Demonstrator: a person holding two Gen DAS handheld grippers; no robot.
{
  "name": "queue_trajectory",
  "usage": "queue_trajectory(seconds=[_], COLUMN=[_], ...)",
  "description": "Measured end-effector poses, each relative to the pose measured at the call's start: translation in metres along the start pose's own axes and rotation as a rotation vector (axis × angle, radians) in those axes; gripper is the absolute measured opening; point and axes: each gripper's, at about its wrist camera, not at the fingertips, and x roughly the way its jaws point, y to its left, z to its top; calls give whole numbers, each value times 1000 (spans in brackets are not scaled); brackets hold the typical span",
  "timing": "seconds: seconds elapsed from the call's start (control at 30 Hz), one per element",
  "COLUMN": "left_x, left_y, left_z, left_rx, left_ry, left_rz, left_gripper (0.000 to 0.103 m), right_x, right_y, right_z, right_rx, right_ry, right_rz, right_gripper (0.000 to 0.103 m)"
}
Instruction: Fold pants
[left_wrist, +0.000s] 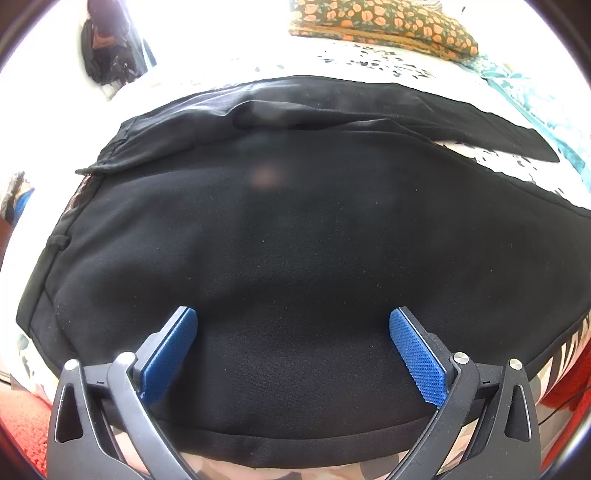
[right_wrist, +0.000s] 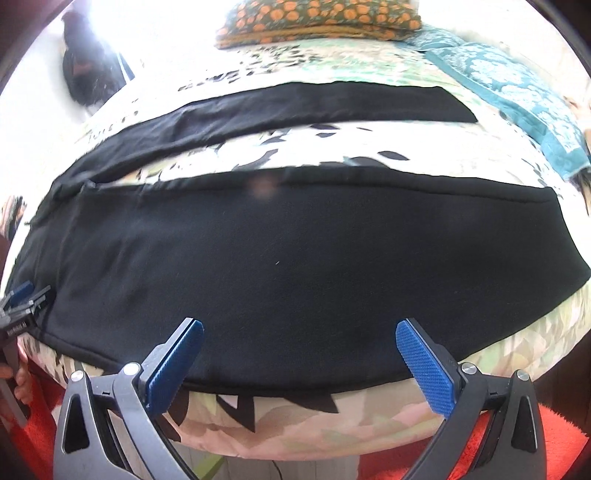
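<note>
Black pants lie spread flat on a bed with a patterned sheet. In the left wrist view the waist part fills the frame and one leg runs off to the right. My left gripper is open, its blue pads over the near hem of the cloth. In the right wrist view the near leg lies across the frame and the far leg lies behind it, with sheet between. My right gripper is open above the near edge. The left gripper also shows at the left edge of that view.
A flowered orange and green pillow lies at the head of the bed, also in the right wrist view. A teal patterned cloth lies at the right. A red rug lies on the floor below the bed edge. A dark bag hangs at the back left.
</note>
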Motion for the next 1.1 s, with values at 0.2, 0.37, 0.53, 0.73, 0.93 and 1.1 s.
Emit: queue_trajectory(seconds=[0.2,0.37,0.53,0.73,0.93,1.1], left_x=[0,0,0,0,0,0], left_y=[0,-1,-2,-3,-3,-3], left_z=[0,0,1,1,2,2], left_rx=[1,5,8,9,8,11], left_ry=[-1,1,1,2,1,0], left_rz=[5,10,14,18,21,29], left_gripper=[103,103,103,103,103,103], right_x=[-10,-11,-11,-11,-16,-14], right_y=[-16,-17,-12,-8,-12,-18], right_z=[2,9,9,8,9,9], right_rx=[86,81,54,53,77,113], right_ry=[-41,-57,-56,-65,-98,-90], right_rz=[10,14,15,18,42,51], right_gripper=[103,103,103,103,103,103])
